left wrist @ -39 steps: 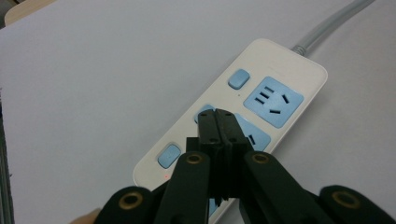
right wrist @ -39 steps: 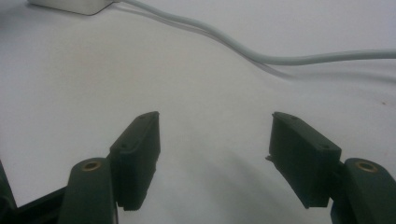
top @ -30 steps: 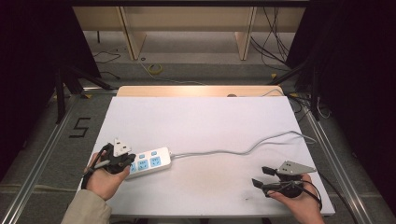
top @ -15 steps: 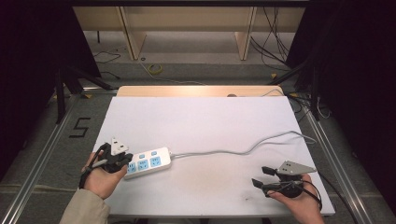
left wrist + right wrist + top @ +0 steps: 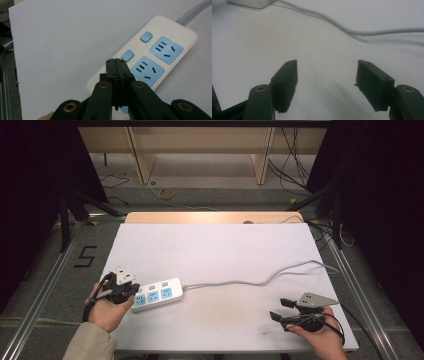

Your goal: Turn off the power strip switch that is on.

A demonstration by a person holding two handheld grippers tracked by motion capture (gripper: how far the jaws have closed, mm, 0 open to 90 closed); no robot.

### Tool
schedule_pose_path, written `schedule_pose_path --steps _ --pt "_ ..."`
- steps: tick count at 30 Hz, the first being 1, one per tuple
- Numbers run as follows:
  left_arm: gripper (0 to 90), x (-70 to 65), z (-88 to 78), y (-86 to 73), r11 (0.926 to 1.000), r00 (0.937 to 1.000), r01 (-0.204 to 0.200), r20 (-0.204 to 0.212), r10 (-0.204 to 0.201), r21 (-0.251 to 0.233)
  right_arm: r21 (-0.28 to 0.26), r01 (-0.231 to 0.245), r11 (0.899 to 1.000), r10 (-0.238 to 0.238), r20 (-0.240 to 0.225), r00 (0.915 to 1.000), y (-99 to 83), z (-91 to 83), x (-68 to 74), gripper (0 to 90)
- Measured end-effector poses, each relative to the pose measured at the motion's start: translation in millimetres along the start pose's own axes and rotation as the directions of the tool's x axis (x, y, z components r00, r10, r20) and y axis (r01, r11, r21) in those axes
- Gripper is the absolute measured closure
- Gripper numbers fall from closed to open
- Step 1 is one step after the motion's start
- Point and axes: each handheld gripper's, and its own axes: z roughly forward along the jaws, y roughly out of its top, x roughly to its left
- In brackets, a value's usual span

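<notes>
A white power strip (image 5: 155,293) with blue sockets and blue switch buttons lies on the white table (image 5: 220,255) at the front left. In the left gripper view the power strip (image 5: 150,57) runs diagonally, and my left gripper (image 5: 116,65) is shut with its tips just over the strip's near end, beside a blue button (image 5: 128,55). Seen from above, the left gripper (image 5: 131,290) sits at the strip's left end. A grey cord (image 5: 260,280) runs right from the strip. My right gripper (image 5: 279,309) rests at the front right, open, and the right gripper (image 5: 327,72) has bare table between its jaws.
The grey cord (image 5: 352,30) curves across the table ahead of the right gripper and off the right edge. A wooden board (image 5: 210,217) lies along the table's far edge. Cables and frame legs stand on the floor beyond. A "5" is marked on the floor at left.
</notes>
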Motion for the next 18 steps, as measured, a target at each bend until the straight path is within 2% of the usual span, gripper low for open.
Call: schedule_pose_path --steps 18 --pt "89.8 4.5 0.4 -0.3 0.9999 0.9999 0.01 -0.009 -0.01 0.007 -0.001 0.0 1.0 0.0 0.001 1.0 0.4 -0.3 0.2 34.6"
